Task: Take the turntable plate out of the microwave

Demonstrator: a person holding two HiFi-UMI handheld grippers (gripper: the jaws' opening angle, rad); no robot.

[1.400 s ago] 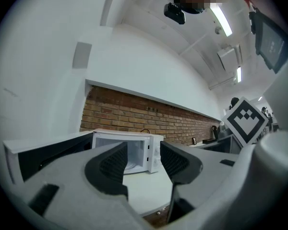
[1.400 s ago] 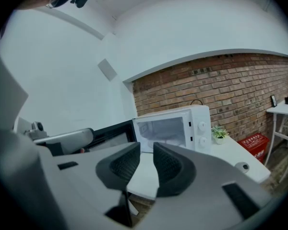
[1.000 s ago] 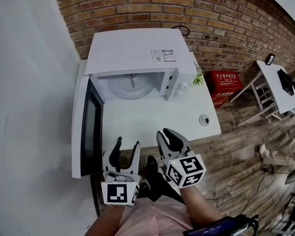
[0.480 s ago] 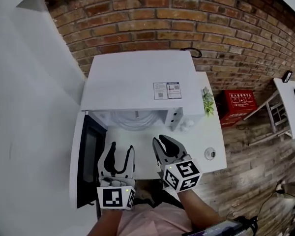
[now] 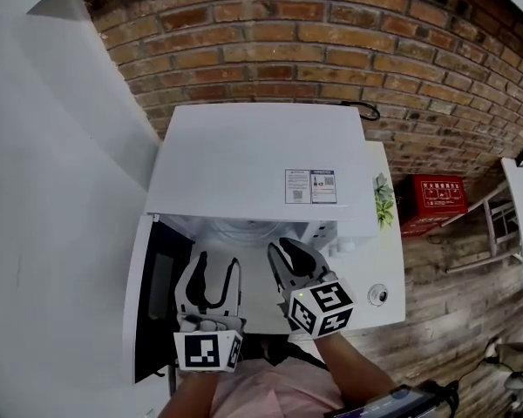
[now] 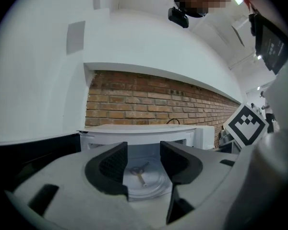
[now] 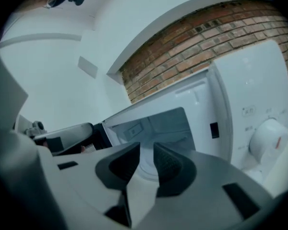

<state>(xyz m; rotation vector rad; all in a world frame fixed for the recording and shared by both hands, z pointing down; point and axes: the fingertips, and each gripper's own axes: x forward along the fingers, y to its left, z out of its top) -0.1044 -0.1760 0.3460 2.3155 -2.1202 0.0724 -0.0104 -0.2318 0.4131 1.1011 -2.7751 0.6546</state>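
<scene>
**Resting inside the open microwave: 1 glass turntable plate, with 2 empty grippers in front of it**

The turntable plate (image 6: 145, 180) is a round, clear glass disc with a raised rim. It lies flat on the floor of the microwave's cavity. A pale spoked hub (image 6: 140, 171) shows through its centre. From the head view only a curved sliver of it (image 5: 244, 227) shows under the oven's top edge.

The microwave (image 5: 253, 155) is 1 smooth white box with 2 printed stickers (image 5: 311, 186) on its top and a round white knob (image 7: 270, 138) on its front panel. Its door (image 5: 157, 294) stands swung open to the left, white-framed with a dark window.

The left gripper (image 5: 218, 265) is at the cavity's mouth. Its 2 curved grey jaws with black ribbed pads stand well apart and have hold of nothing; in the left gripper view the plate shows through the gap, further in. The right gripper (image 5: 283, 249) is beside it, its 2 jaws separated by a narrower gap that is likewise empty. Each gripper carries 1 cube with black-and-white square markers.

The microwave stands along the back left of a white table (image 5: 392, 264), against a red brick wall (image 5: 331, 50). A small round object (image 5: 377, 295) lies near the table's front right corner, and a green leafy sprig (image 5: 383, 200) is at its right edge. Beyond that edge, 1 red crate (image 5: 442, 200) sits on a wooden floor.
</scene>
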